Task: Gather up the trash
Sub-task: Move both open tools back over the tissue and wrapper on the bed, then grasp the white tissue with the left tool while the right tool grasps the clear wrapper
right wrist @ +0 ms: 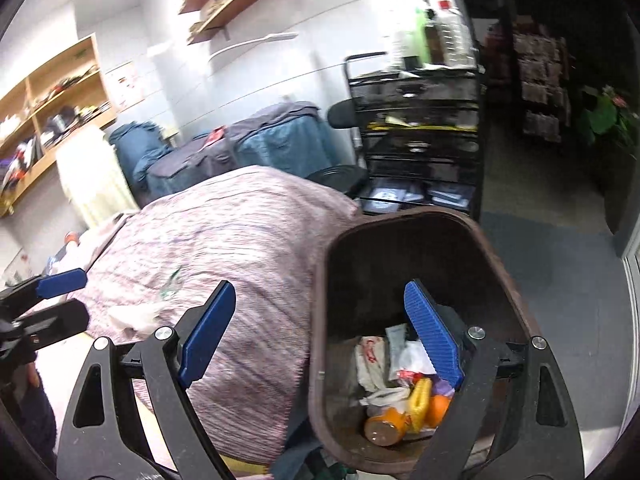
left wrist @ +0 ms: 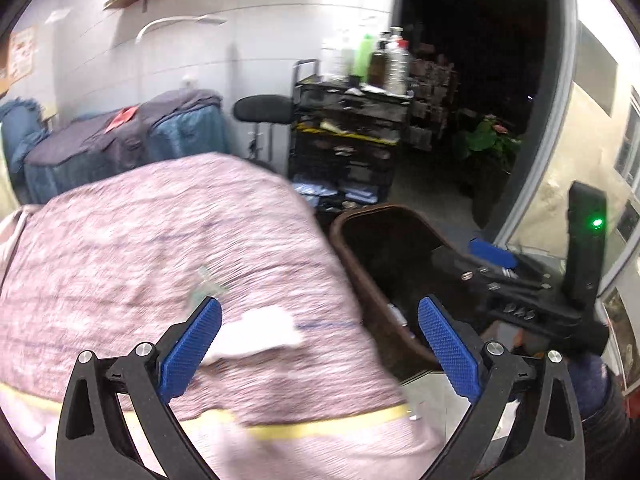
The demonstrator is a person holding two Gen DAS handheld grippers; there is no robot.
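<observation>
Both claws, left (left wrist: 318, 336) and right (right wrist: 320, 332), gaped empty, the tissue (left wrist: 256, 332) lying on the bed (left wrist: 140, 248) just ahead between the left's pads and the bin (right wrist: 400, 248) under the right; blur suggested haste, so a grab might snag the cover.

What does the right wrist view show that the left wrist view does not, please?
Only the right wrist view shows the trash lying in the brown bin and the wooden cubby shelves. Only the left wrist view shows a white tissue on the pink cover. Both show the bin, the cover, the black cart and both open claws.
</observation>
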